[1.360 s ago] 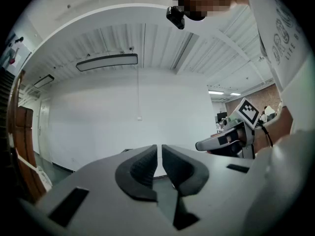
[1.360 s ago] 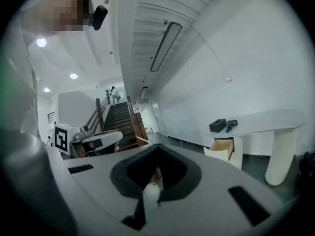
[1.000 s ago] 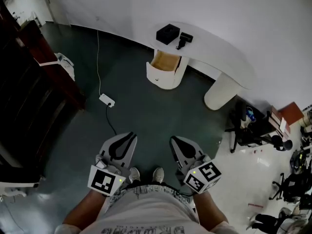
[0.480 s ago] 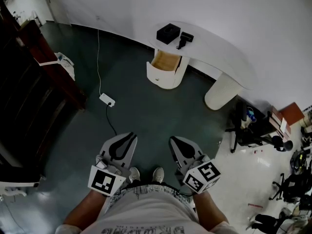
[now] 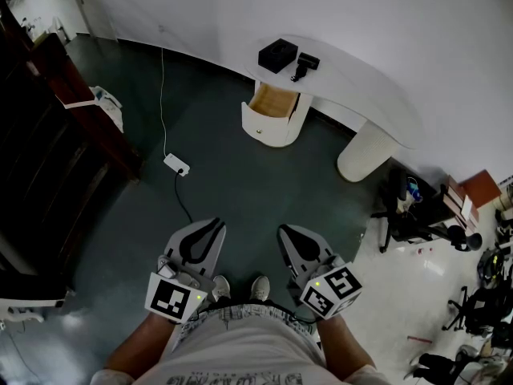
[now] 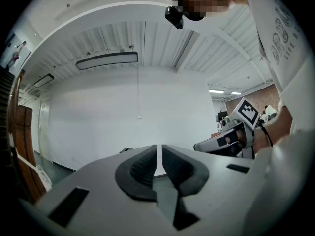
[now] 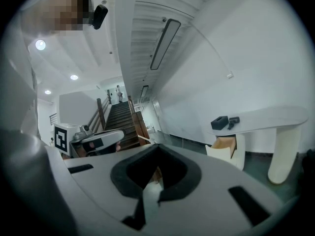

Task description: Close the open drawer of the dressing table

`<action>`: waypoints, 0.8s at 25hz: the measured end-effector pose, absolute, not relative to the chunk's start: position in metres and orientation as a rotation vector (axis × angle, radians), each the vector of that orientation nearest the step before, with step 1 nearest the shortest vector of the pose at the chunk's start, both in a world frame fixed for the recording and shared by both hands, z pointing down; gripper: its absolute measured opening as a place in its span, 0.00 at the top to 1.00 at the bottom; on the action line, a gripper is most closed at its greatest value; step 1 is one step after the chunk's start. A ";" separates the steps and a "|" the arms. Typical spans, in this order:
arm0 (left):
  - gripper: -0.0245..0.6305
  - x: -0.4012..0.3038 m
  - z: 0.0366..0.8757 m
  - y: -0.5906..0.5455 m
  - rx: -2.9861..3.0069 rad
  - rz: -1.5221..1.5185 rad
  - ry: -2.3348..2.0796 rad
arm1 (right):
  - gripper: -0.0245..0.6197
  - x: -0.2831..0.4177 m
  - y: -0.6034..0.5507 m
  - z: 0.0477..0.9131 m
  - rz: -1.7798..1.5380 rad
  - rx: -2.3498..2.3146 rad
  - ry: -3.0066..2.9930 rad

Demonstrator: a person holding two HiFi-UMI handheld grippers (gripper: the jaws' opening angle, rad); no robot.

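Observation:
The white dressing table [image 5: 361, 79] stands against the far wall, well ahead of me across the dark floor. Its drawer [image 5: 271, 103] is pulled out, showing a wooden inside behind a rounded white front [image 5: 260, 124]. The right gripper view shows that drawer [image 7: 224, 149] at the right, under the tabletop [image 7: 275, 116]. My left gripper [image 5: 217, 224] and right gripper [image 5: 282, 231] are held side by side low in the head view, just above my shoes, far from the drawer. Both are empty, with tips together; the left gripper [image 6: 159, 149] shows only a thin slit, and the right gripper [image 7: 156, 149] closes at the tip.
A black box [image 5: 277, 55] and a smaller black object [image 5: 304, 64] lie on the tabletop. A white power strip [image 5: 176, 165] with a cable lies on the floor at left. Dark wooden stairs [image 5: 48, 151] fill the left side. Chairs and clutter [image 5: 417, 207] stand at right.

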State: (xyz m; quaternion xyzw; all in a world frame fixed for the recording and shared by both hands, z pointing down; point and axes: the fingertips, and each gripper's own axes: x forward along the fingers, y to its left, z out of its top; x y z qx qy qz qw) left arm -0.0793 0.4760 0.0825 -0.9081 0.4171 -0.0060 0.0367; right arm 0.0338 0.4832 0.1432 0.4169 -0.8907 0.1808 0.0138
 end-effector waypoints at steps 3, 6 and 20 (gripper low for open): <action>0.89 -0.079 0.083 0.474 -2.786 -0.019 1.280 | 0.95 0.034 0.481 0.144 0.567 1.302 -2.769; 0.89 -0.078 0.083 0.474 -2.788 -0.017 1.280 | 0.95 0.035 0.479 0.145 0.571 1.310 -2.764; 0.87 -0.077 0.085 0.471 -2.796 -0.007 1.272 | 0.95 0.034 0.479 0.153 0.595 1.302 -2.749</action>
